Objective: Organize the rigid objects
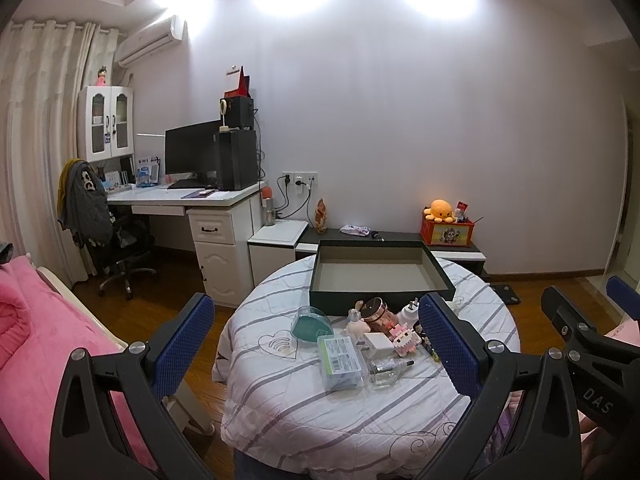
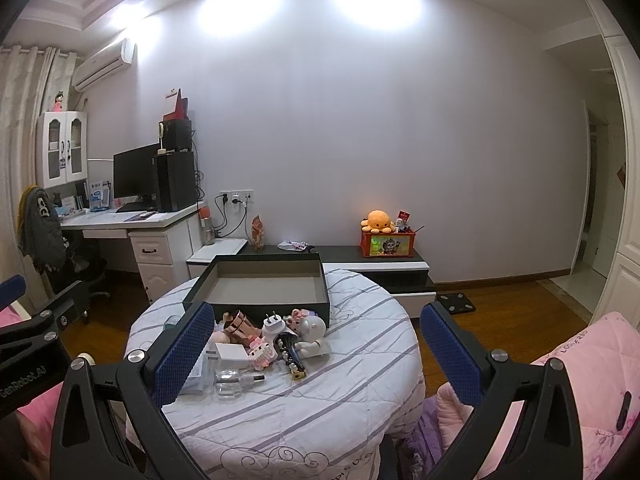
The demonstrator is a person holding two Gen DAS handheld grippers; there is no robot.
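Both claws were wide open and holding nothing: the left gripper and right gripper just hung above the near side of the round table, which had a striped quilt over it. The dark green box sat at the table's far edge, nothing in it. The clutter was piled right in front of the box, around the table's middle: a white charger, a clear glass bottle, a pink block figure, a white robot figurine, a copper-coloured jar, a teal dish and a clear plastic case.
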